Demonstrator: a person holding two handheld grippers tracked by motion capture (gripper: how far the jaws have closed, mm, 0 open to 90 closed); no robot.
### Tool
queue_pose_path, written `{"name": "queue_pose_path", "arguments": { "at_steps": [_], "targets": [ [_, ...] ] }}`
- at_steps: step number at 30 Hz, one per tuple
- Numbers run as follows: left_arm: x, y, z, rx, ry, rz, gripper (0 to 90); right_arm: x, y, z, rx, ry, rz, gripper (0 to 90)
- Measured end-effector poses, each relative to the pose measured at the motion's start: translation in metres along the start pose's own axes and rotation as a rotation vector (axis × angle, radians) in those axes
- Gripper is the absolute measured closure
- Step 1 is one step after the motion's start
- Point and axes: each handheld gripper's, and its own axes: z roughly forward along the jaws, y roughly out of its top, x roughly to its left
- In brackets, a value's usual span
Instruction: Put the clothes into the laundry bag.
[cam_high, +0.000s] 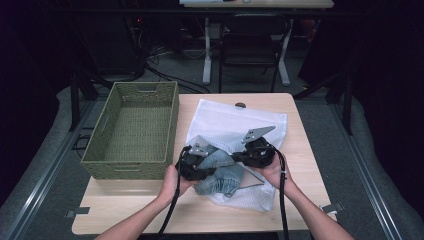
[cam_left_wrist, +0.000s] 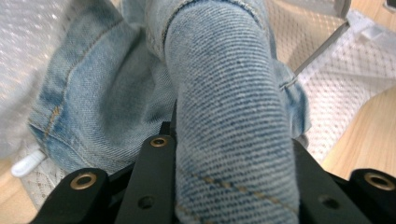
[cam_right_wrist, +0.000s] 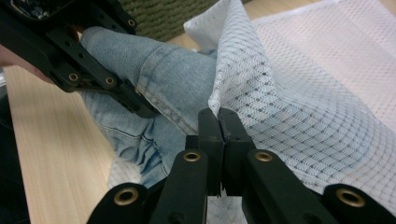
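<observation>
Faded blue denim jeans (cam_high: 220, 172), bunched up, lie half inside the white mesh laundry bag (cam_high: 235, 125) on the pale wooden counter (cam_high: 150, 210), beside the olive woven basket (cam_high: 132, 130). Our left hand-held gripper (cam_left_wrist: 233, 154) pinches a thick denim fold; our right hand-held gripper (cam_right_wrist: 219, 123) is pressed together on the bag's mesh edge. We judge the step goes best by holding that edge up taut while feeding the denim through low. The bag's opening and how much denim is inside are hard to make out.

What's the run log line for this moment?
left gripper: shut on jeans | right gripper: shut on mesh bag | basket: beside bag
</observation>
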Motion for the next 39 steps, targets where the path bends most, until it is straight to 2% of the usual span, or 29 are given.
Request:
{"name": "queue_pose_path", "arguments": {
  "at_steps": [6, 9, 11, 13, 16, 18, 21, 24, 25, 27, 28, 29, 30, 31, 32, 34, 36, 39],
  "targets": [
    [-0.004, 0.015, -0.004, -0.04, 0.035, -0.025, 73.6, 0.002, 0.006, -0.012, -0.07, 0.014, 0.01, 89.3],
    [-0.002, 0.013, 0.009, -0.023, 0.027, -0.036, 72.2, 0.001, 0.006, -0.012, -0.071, 0.018, 0.014, 89.3],
    [0.001, 0.007, 0.02, -0.019, -0.001, -0.06, 69.5, 0.0, 0.004, -0.009, -0.055, 0.013, 0.017, 89.3],
    [0.003, 0.007, 0.021, -0.02, -0.01, -0.051, 63.8, -0.001, 0.0, -0.006, -0.039, 0.011, 0.021, 89.3],
    [0.002, 0.009, 0.013, -0.001, 0.019, -0.015, 43.1, -0.003, -0.004, -0.002, -0.017, 0.004, 0.029, 89.3],
    [0.001, 0.01, 0.006, 0.006, 0.031, 0.007, 34.5, -0.003, -0.004, -0.003, -0.021, -0.004, 0.021, 89.3],
    [-0.003, 0.01, -0.003, -0.001, 0.037, 0.022, 27.6, -0.003, -0.004, -0.005, -0.023, -0.012, 0.017, 89.3],
    [-0.008, 0.01, -0.007, 0.022, 0.045, 0.064, 24.1, -0.004, -0.005, -0.005, -0.023, -0.014, 0.024, 89.3],
    [-0.007, 0.009, -0.005, 0.027, 0.05, 0.072, 25.2, -0.004, -0.005, -0.005, -0.022, -0.014, 0.022, 89.3],
    [-0.002, 0.006, 0.002, 0.047, 0.032, 0.064, 28.2, -0.004, -0.004, -0.005, -0.021, -0.013, 0.023, 89.3],
    [0.001, 0.004, 0.006, 0.047, 0.01, 0.059, 31.2, -0.004, -0.004, -0.004, -0.021, -0.013, 0.022, 89.3],
    [0.003, 0.002, 0.009, 0.036, -0.014, 0.051, 40.4, -0.003, -0.004, -0.004, -0.017, -0.01, 0.021, 89.3],
    [0.005, 0.001, 0.012, 0.036, -0.028, 0.047, 45.8, -0.003, -0.003, -0.004, -0.016, -0.01, 0.02, 89.3],
    [0.006, 0.001, 0.014, 0.033, -0.041, 0.045, 45.8, -0.003, -0.003, -0.004, -0.016, -0.01, 0.02, 89.3],
    [0.006, 0.002, 0.014, 0.025, -0.05, 0.048, 51.0, -0.003, -0.003, -0.003, -0.017, -0.009, 0.018, 89.4],
    [0.005, 0.005, 0.013, 0.027, -0.042, 0.052, 62.7, -0.004, -0.003, -0.004, -0.018, -0.009, 0.019, 89.4],
    [0.004, 0.008, 0.013, 0.038, -0.038, 0.051, 70.6, -0.005, -0.002, -0.004, -0.02, -0.011, 0.023, 89.4],
    [0.0, 0.012, 0.011, 0.034, -0.017, 0.046, 74.5, -0.004, 0.001, -0.006, -0.035, -0.007, 0.023, 89.4]
  ]
}}
